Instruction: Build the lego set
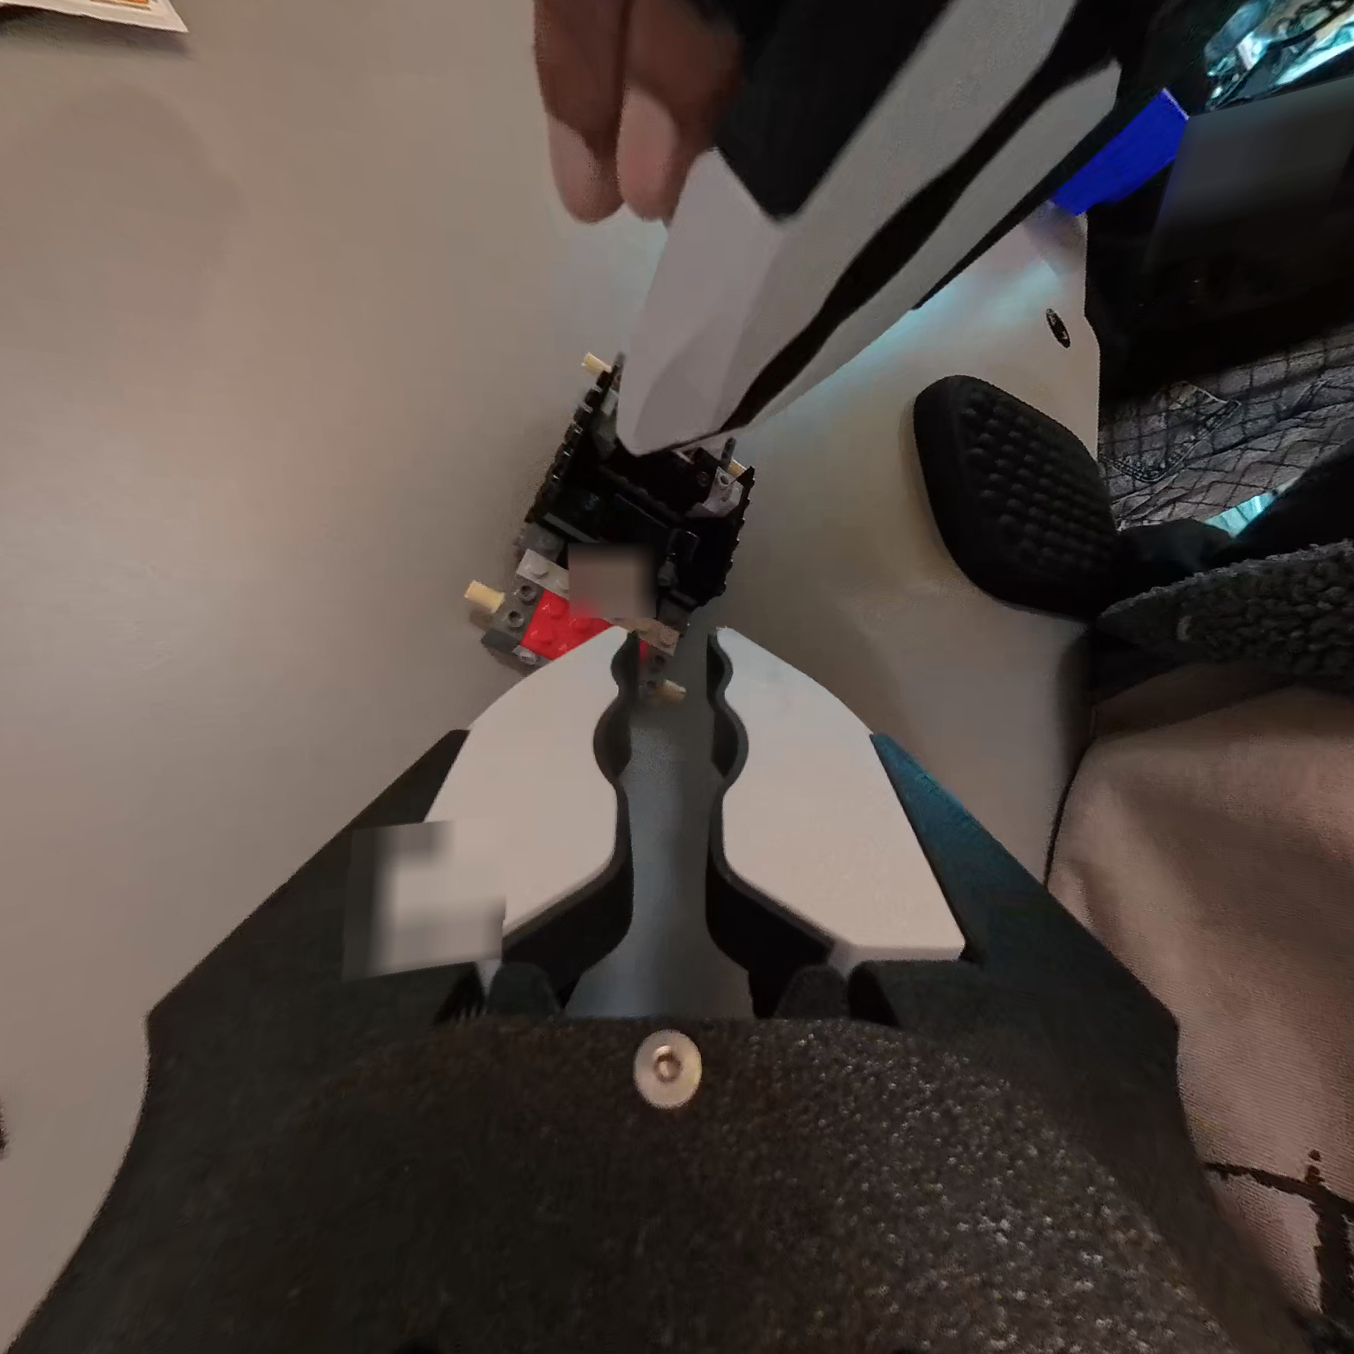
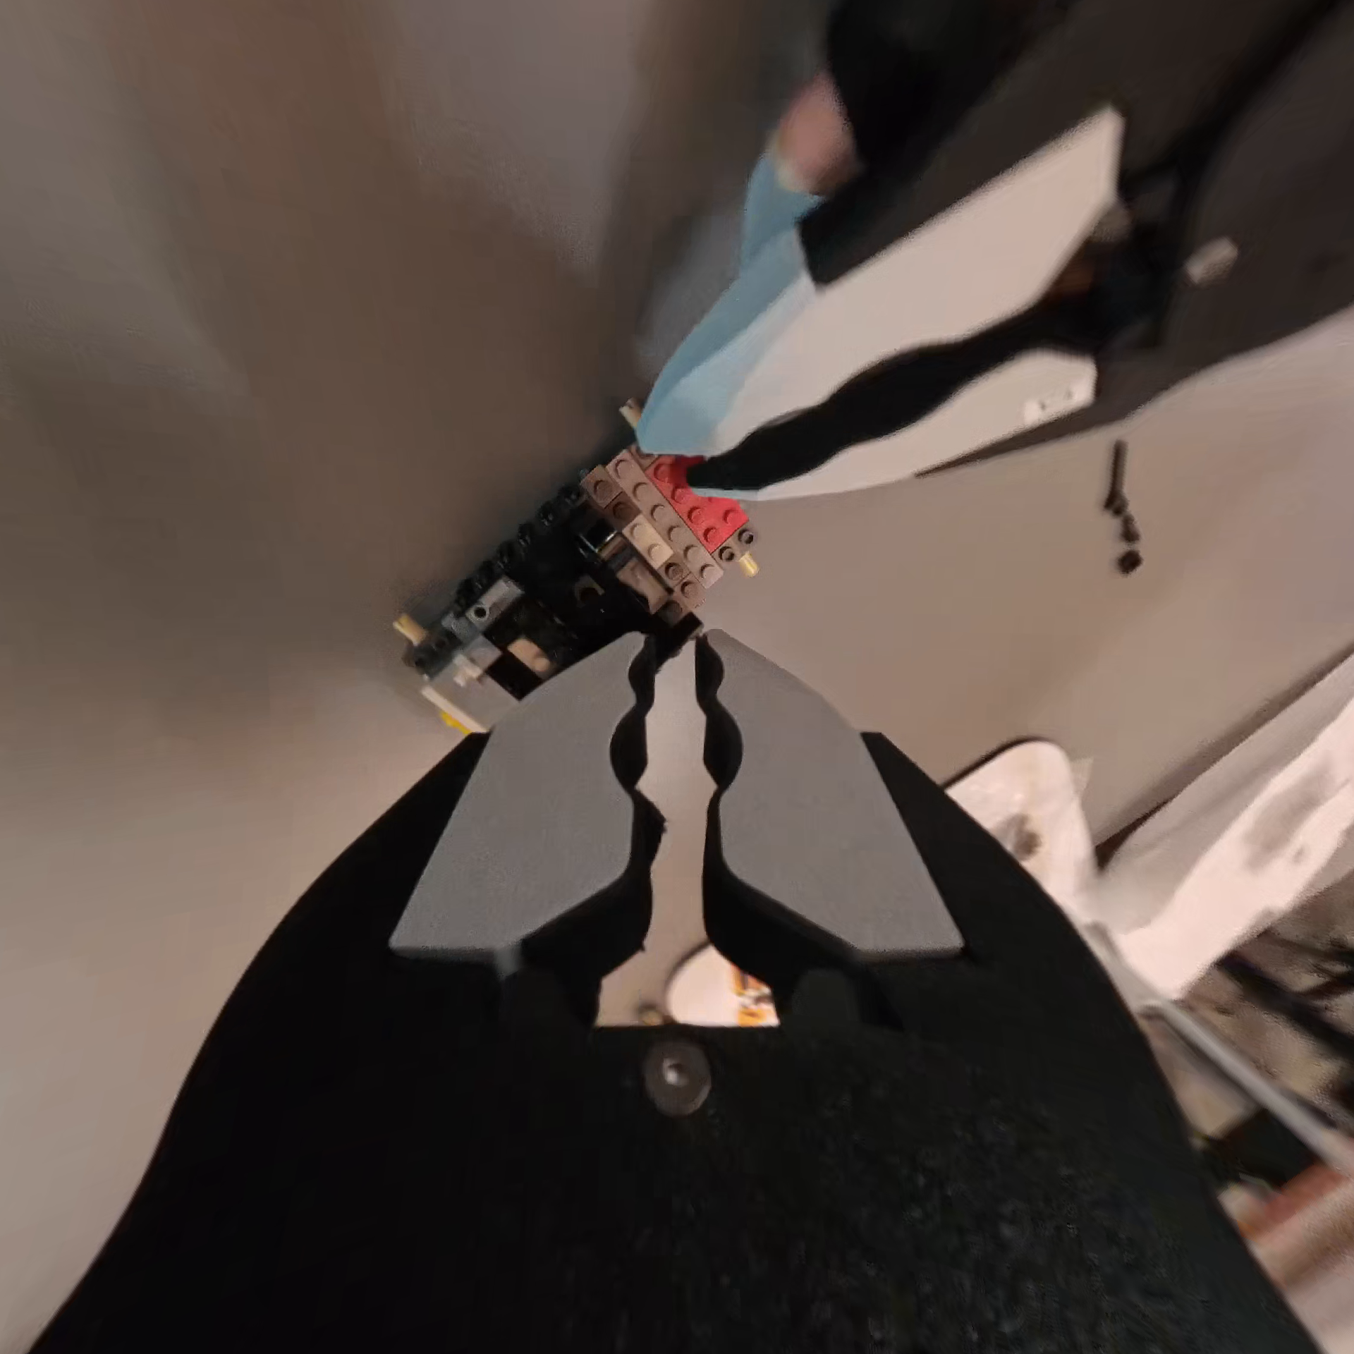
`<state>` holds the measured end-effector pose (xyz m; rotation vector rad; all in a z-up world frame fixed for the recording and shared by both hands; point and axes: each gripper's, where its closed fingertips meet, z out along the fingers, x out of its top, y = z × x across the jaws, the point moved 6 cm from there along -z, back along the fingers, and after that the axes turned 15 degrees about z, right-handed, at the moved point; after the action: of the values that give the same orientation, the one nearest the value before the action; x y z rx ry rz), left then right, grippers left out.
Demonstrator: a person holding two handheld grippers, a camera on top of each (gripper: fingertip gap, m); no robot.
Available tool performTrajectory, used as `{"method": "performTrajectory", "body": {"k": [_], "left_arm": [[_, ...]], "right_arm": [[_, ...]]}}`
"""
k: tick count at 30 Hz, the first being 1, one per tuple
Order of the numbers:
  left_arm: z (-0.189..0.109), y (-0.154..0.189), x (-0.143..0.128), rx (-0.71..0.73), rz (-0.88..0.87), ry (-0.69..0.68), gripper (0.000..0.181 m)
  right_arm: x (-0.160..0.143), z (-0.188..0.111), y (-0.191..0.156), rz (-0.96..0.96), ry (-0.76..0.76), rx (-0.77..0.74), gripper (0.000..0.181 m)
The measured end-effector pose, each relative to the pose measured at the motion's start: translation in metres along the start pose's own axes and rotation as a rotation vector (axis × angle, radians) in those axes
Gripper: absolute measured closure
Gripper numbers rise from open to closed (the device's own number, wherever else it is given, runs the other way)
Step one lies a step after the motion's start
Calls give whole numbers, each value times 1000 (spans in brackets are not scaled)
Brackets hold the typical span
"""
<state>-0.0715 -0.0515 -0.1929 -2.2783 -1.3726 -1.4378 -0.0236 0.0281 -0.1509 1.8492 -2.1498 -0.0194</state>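
A partly built lego model [image 1: 586, 505] of black, grey, tan and red bricks with cream pins is held between both grippers over a beige tabletop [image 1: 256, 439]. My left gripper [image 1: 667, 645] is shut on the model's end by the red bricks [image 1: 564, 623]. My right gripper [image 1: 659, 447] comes in from the upper right and grips the far black end. In the right wrist view the model [image 2: 586, 579] lies diagonally. My right gripper [image 2: 670, 637] pinches its black edge, and the left gripper [image 2: 689, 472] holds the red end [image 2: 696, 505]. This view is motion-blurred.
A hand [image 1: 623, 110] holds the right gripper. A black textured pad [image 1: 1018, 498] sits on a white object at the right, with dark fabric beyond. A paper corner [image 1: 88, 11] lies top left. Small black pins [image 2: 1125, 513] and a white plastic bag [image 2: 1026, 806] lie to the right.
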Motion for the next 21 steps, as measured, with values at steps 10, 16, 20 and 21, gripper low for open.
{"method": "performTrajectory", "body": {"k": [10, 16, 20, 21], "left_arm": [[-3, -8, 3, 117, 112, 8, 161], [3, -8, 0, 123, 129, -13, 160], [4, -8, 0, 120, 134, -12, 160], [4, -7, 0, 119, 134, -11, 160]], "right_arm": [[-15, 13, -9, 464, 269, 95, 173], [-15, 18, -10, 477, 271, 121, 174], [-14, 21, -11, 465, 267, 130, 174], [-13, 21, -11, 465, 269, 134, 174]]}}
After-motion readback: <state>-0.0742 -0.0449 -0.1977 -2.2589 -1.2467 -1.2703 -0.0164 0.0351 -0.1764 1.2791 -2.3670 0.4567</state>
